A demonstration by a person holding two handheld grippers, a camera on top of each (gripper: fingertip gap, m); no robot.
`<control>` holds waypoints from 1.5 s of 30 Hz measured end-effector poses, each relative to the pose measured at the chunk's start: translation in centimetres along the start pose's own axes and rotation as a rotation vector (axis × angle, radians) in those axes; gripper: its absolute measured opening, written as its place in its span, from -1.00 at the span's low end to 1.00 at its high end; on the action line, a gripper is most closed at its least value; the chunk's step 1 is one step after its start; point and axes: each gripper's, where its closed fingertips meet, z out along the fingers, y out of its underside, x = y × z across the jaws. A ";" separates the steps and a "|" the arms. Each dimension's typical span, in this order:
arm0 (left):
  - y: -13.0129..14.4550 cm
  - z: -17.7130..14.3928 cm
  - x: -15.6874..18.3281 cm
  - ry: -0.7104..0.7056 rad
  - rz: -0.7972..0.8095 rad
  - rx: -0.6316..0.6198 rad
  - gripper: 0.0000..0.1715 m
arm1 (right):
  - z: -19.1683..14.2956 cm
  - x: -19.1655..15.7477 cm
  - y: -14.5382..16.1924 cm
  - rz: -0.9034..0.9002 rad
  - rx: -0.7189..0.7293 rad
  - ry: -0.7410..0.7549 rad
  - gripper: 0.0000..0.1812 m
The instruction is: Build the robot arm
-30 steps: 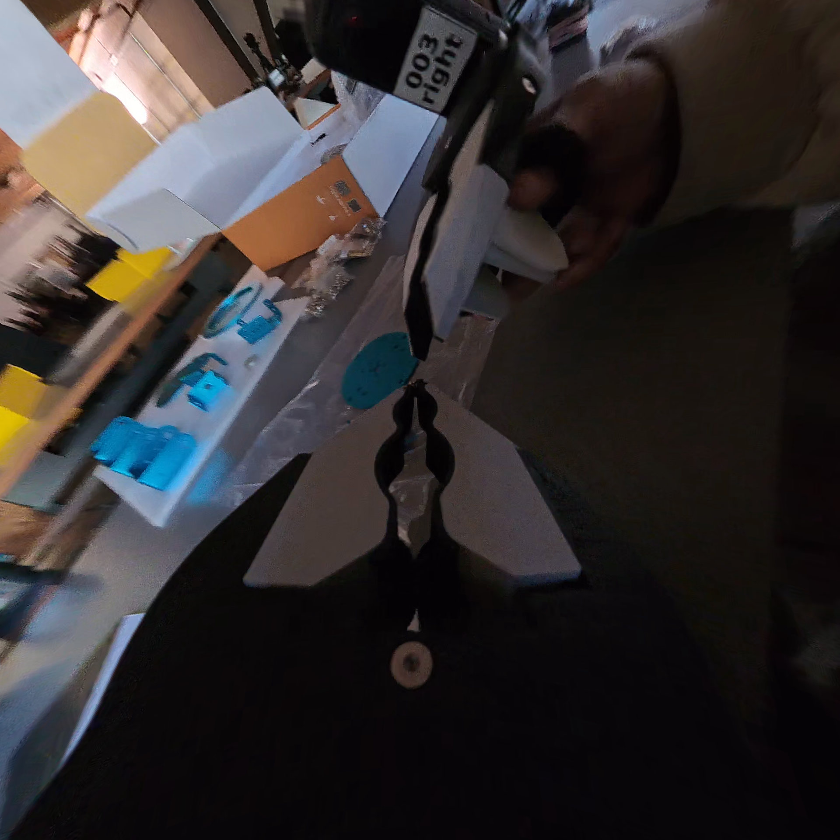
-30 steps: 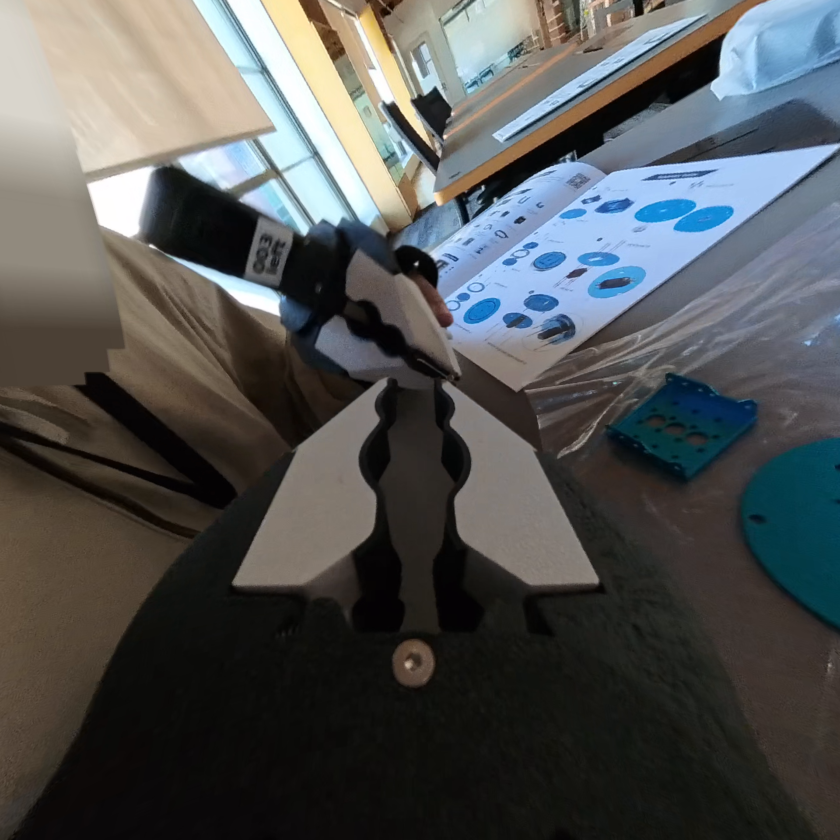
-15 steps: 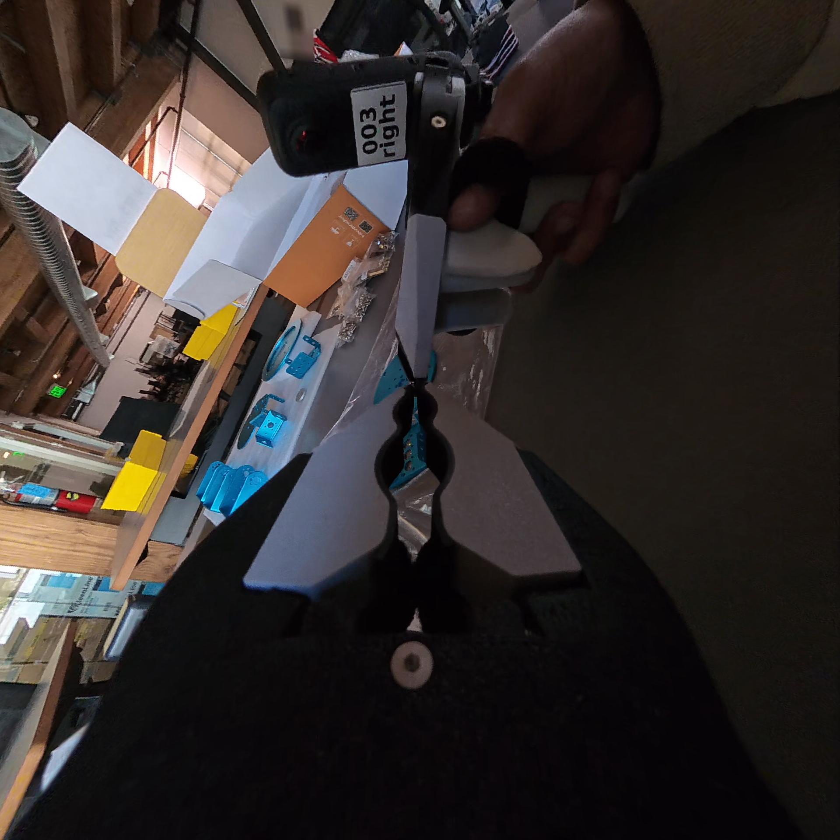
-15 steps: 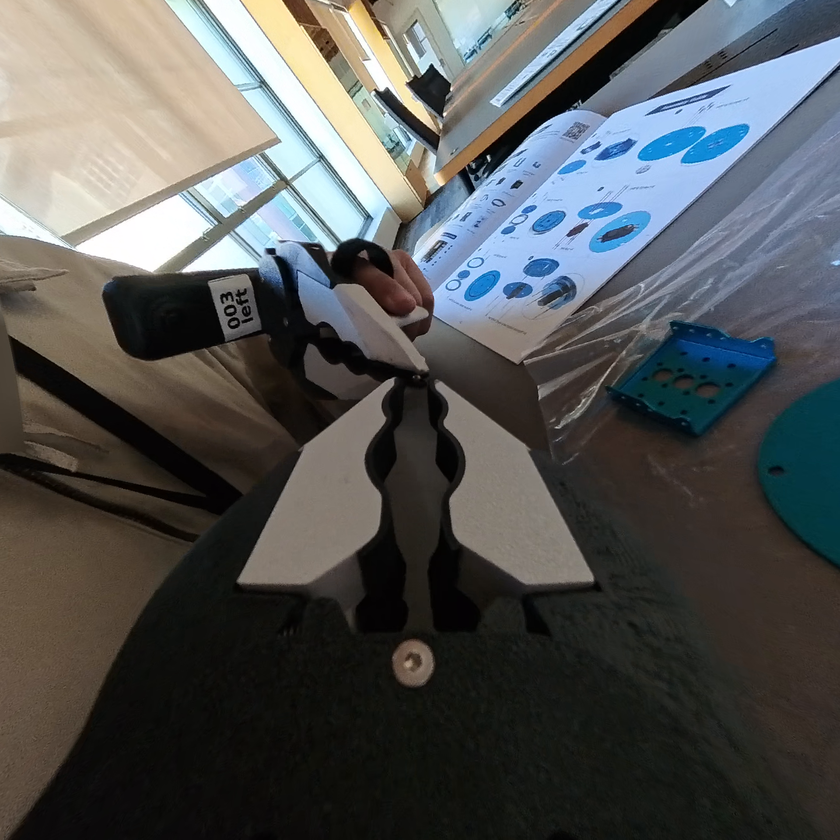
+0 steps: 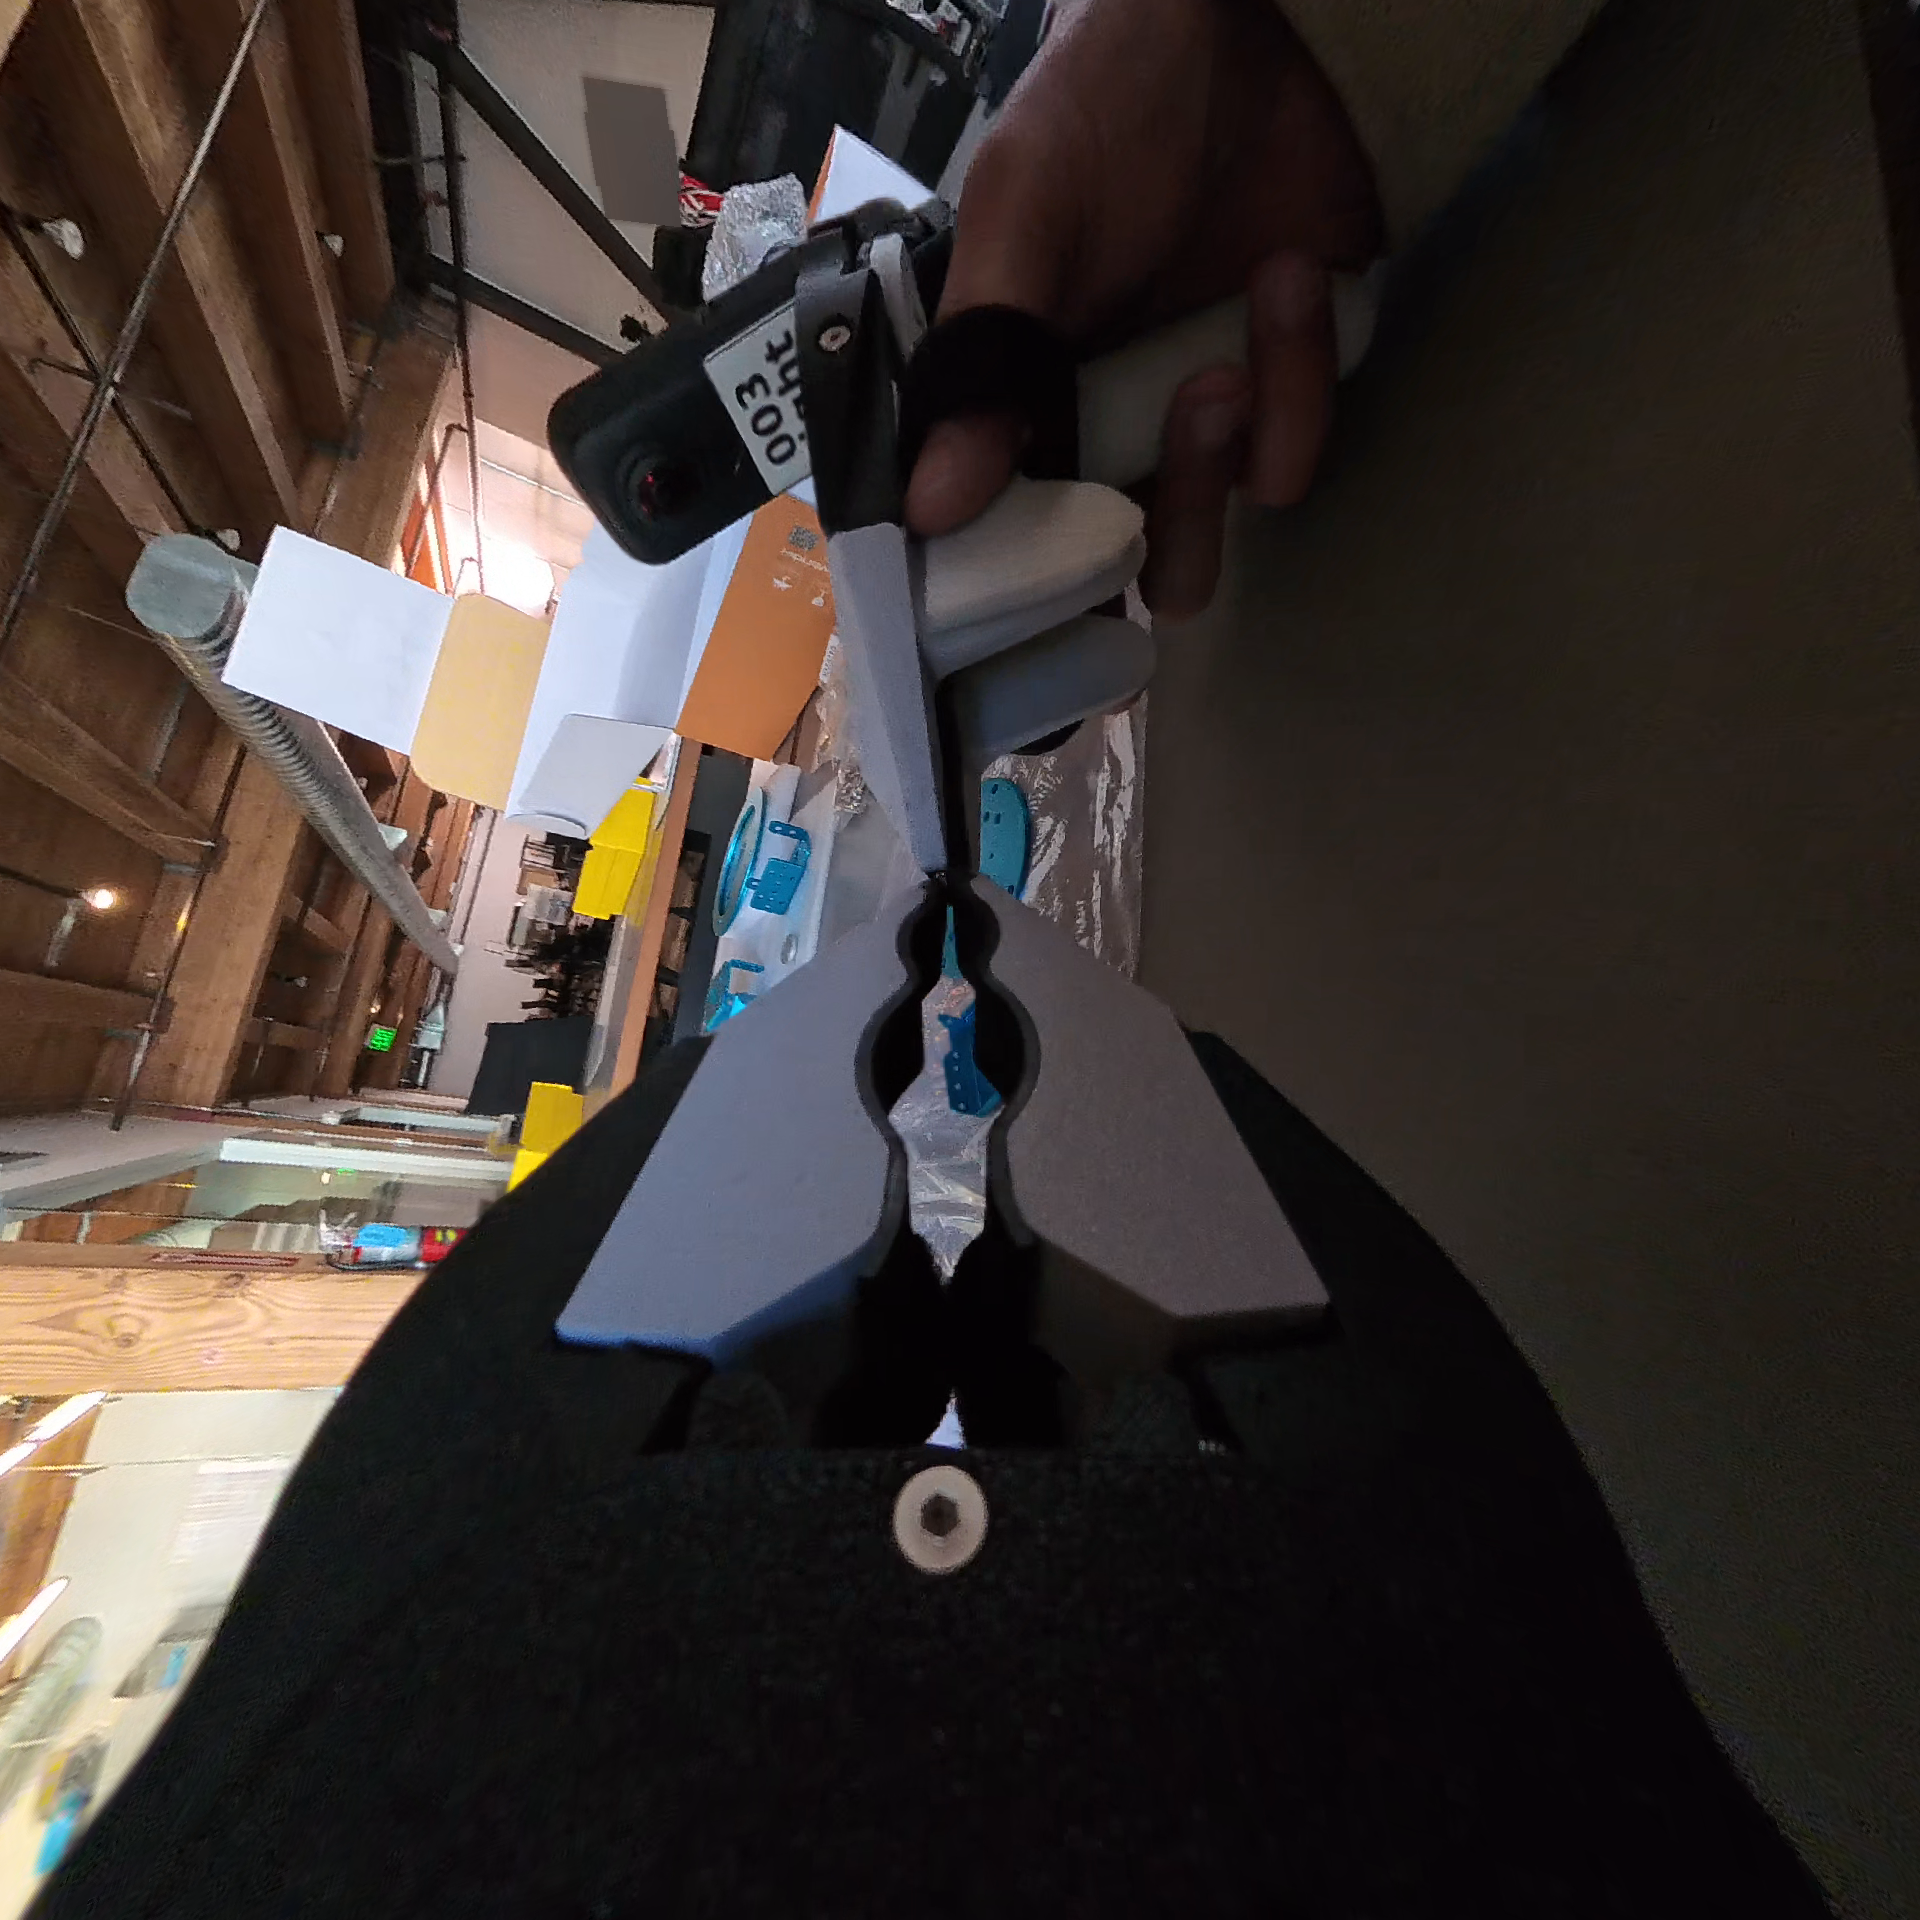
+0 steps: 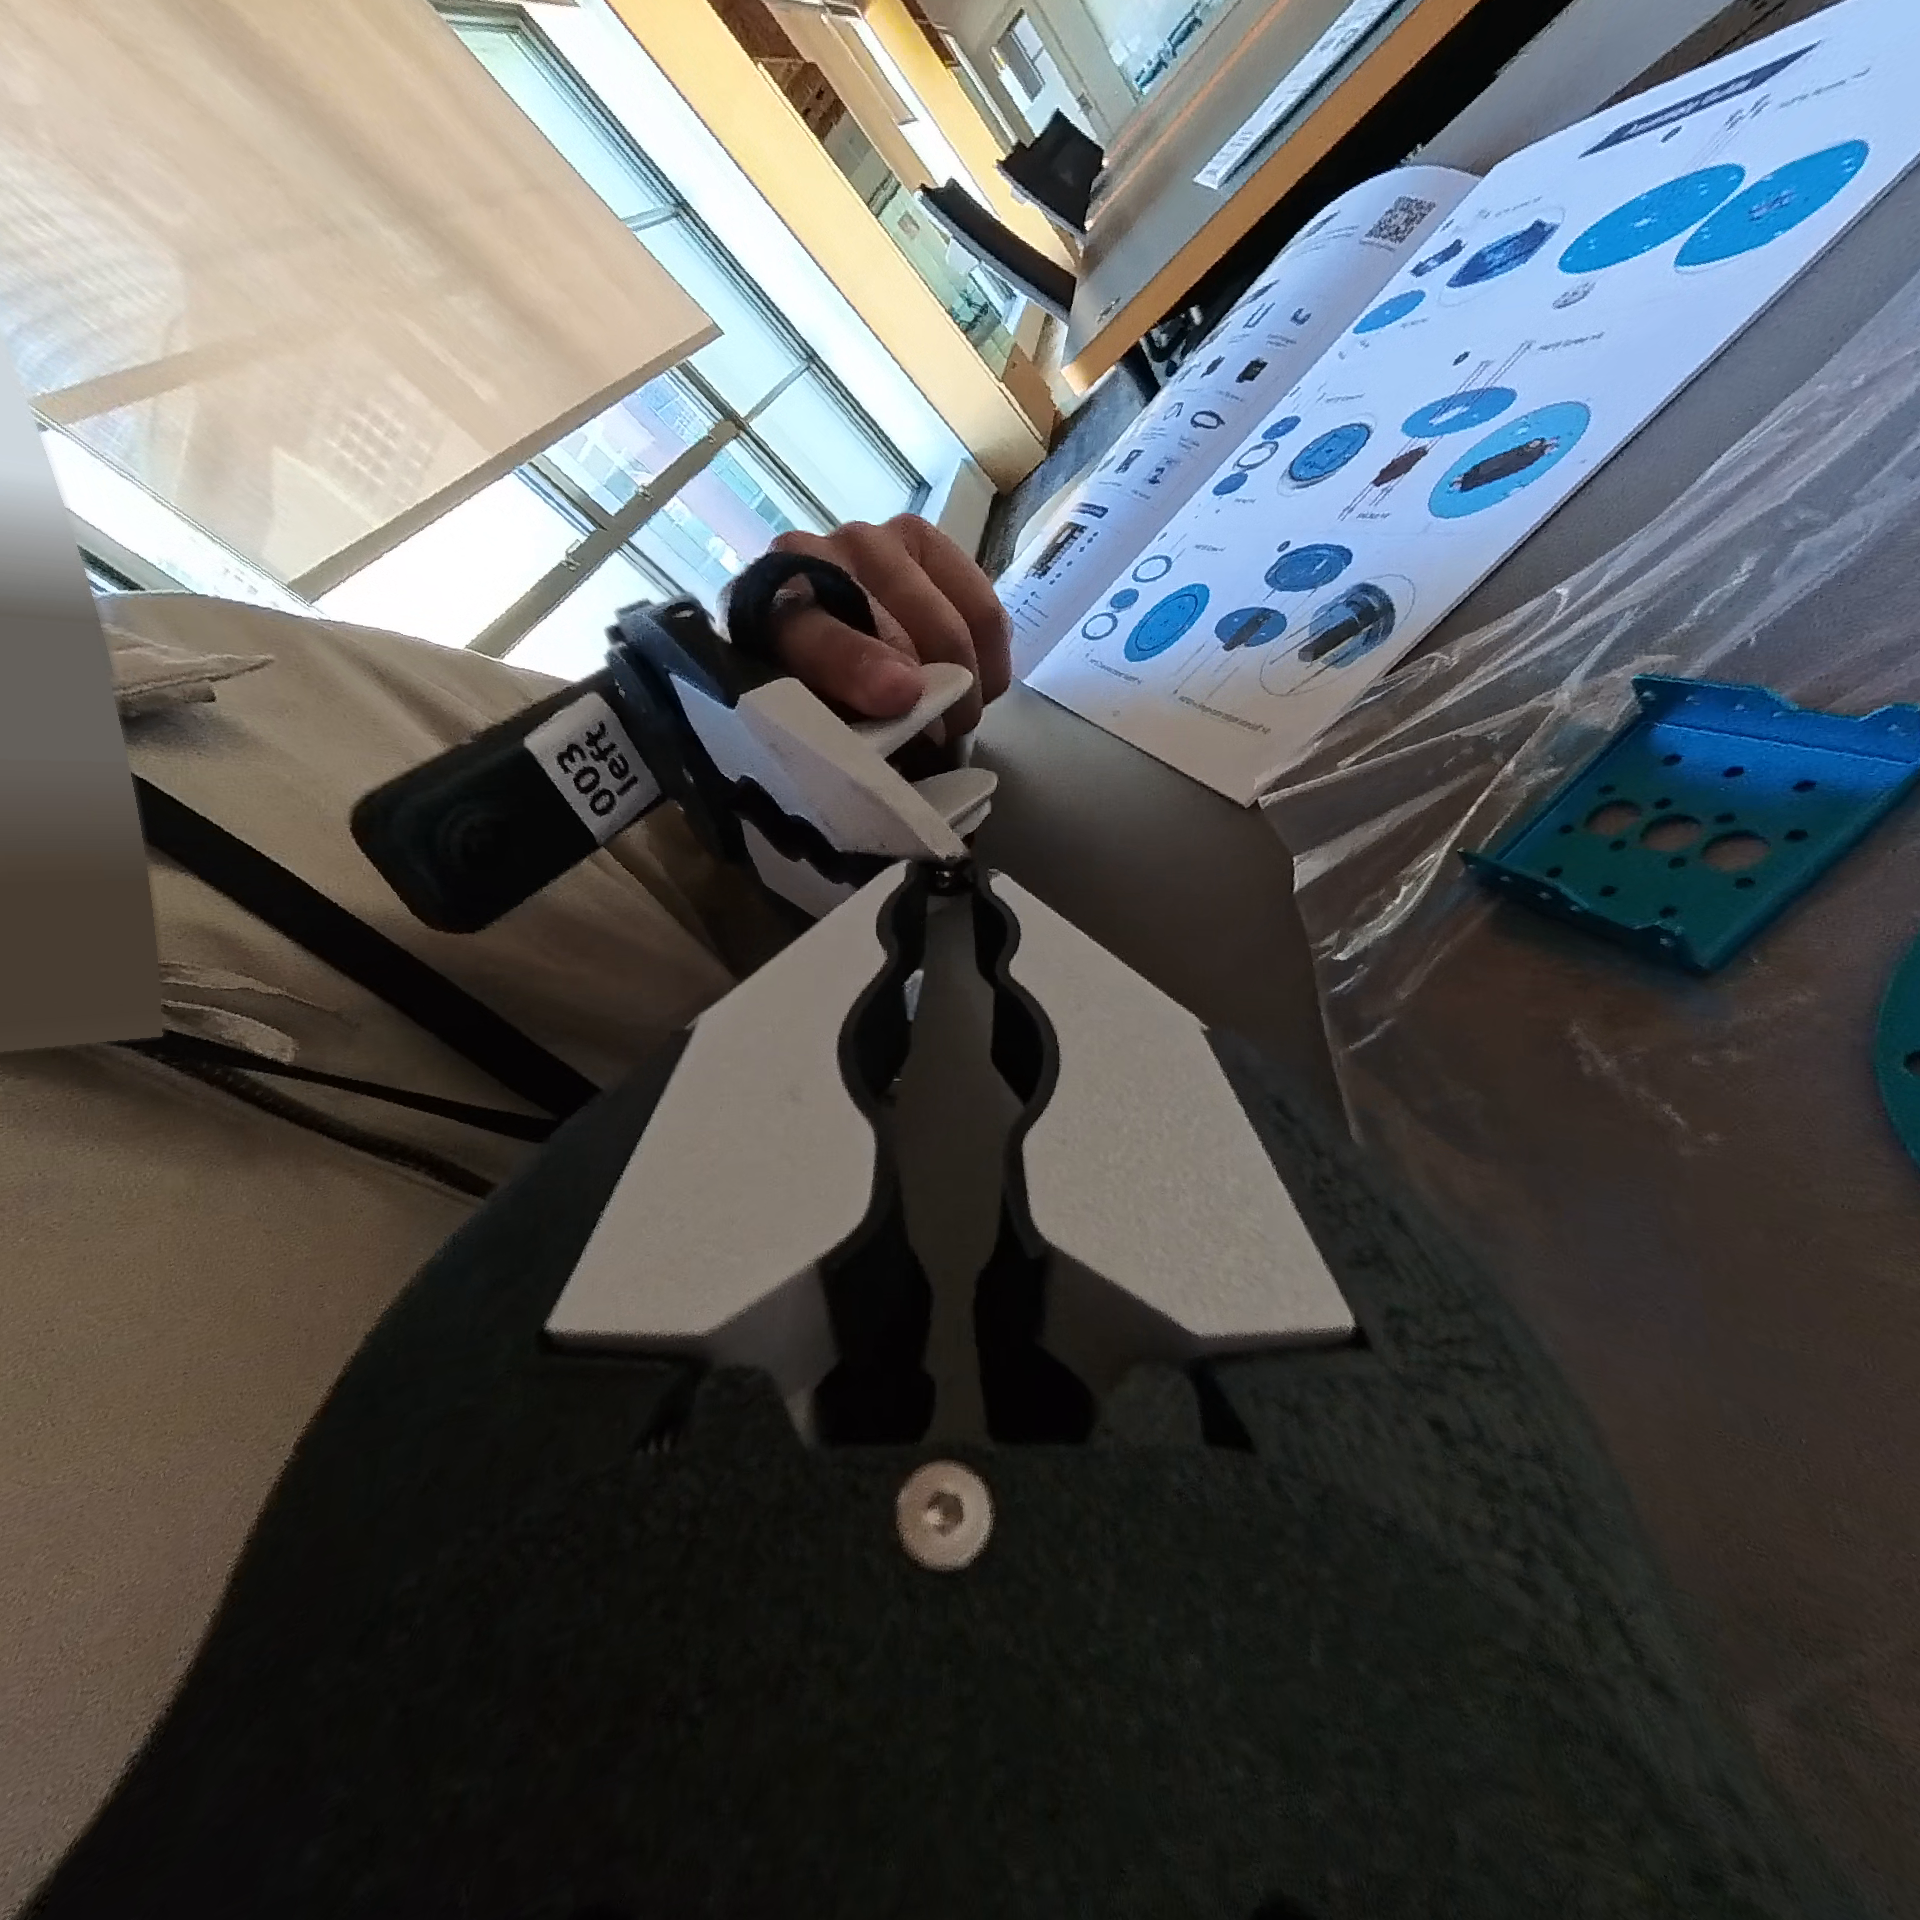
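Both grippers are held in the air, tip to tip, in front of a person's body. My left gripper has its jaws almost together. Its tips meet those of the right gripper, which a hand holds and which shows edge-on. In the right wrist view my right gripper has its jaws drawn in close around a small dark part, too small to identify. The left gripper comes in from the upper left, shut, with its tip on the same part.
On the grey table lie a blue drilled bracket plate, a teal disc, crinkled clear plastic and an open printed sheet. The left wrist view shows an orange and white box and a white tray with blue parts. The grippers are tip to tip, or close to it. The blue drilled bracket plate is about 12 cm from both grippers' fingertips.
The right gripper's jaws have closed from wide open to nearly together. Both grippers have turned and moved until their tips meet at the small dark part.
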 end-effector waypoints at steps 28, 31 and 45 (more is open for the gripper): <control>1.9 1.7 0.6 -0.007 -0.267 -0.135 -0.99 | -0.4 2.9 -0.1 -0.385 -0.103 0.383 -0.99; 1.7 1.7 0.1 -0.035 -0.304 -0.120 -0.99 | -0.5 2.7 -0.6 -0.338 -0.070 0.343 -0.99; 2.0 2.0 0.1 -0.014 -0.393 -0.109 -0.98 | -0.8 3.0 -0.7 -0.294 -0.041 0.318 -0.99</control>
